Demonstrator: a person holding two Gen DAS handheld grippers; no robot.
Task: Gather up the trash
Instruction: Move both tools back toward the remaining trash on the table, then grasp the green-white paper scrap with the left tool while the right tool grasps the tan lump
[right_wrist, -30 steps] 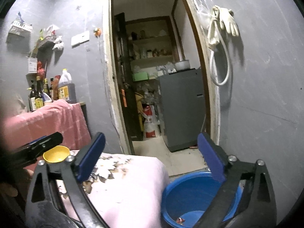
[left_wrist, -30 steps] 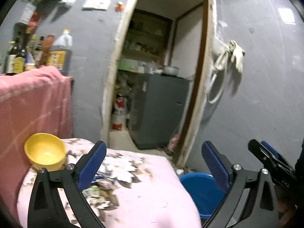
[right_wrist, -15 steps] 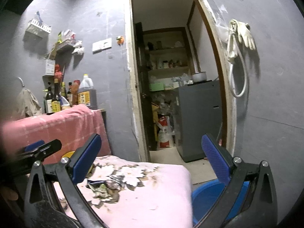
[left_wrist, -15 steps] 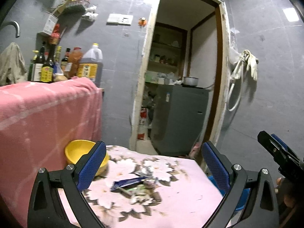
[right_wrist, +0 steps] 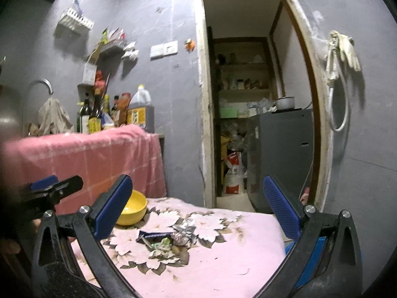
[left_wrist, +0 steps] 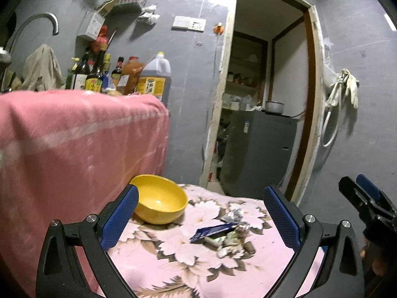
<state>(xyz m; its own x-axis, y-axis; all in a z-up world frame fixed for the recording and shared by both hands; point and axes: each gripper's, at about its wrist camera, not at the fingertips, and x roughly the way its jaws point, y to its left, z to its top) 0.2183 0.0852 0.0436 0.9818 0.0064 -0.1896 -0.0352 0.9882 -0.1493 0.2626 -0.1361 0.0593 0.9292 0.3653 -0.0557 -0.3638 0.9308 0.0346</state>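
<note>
A small heap of trash lies on the pink flowered cloth (left_wrist: 223, 273): a dark blue wrapper (left_wrist: 214, 231), crumpled foil (left_wrist: 234, 216) and greenish scraps (left_wrist: 228, 239). The same heap shows in the right wrist view, with the blue wrapper (right_wrist: 155, 235) and foil (right_wrist: 184, 231). My left gripper (left_wrist: 201, 218) is open and empty, held above and short of the heap. My right gripper (right_wrist: 197, 211) is open and empty, also short of the heap. A blue bucket (right_wrist: 310, 255) shows behind the right finger at the table's right side.
A yellow bowl (left_wrist: 158, 202) stands on the cloth left of the trash. A pink towel (left_wrist: 74, 144) drapes a higher counter with several bottles (left_wrist: 119, 77). An open doorway (right_wrist: 248, 99) with a grey cabinet (right_wrist: 280, 156) lies behind. The right gripper shows at the left view's edge (left_wrist: 364, 198).
Both grippers have swung left and lifted, from over the blue bucket toward the table. The trash heap and yellow bowl now sit central; the bucket has nearly left view.
</note>
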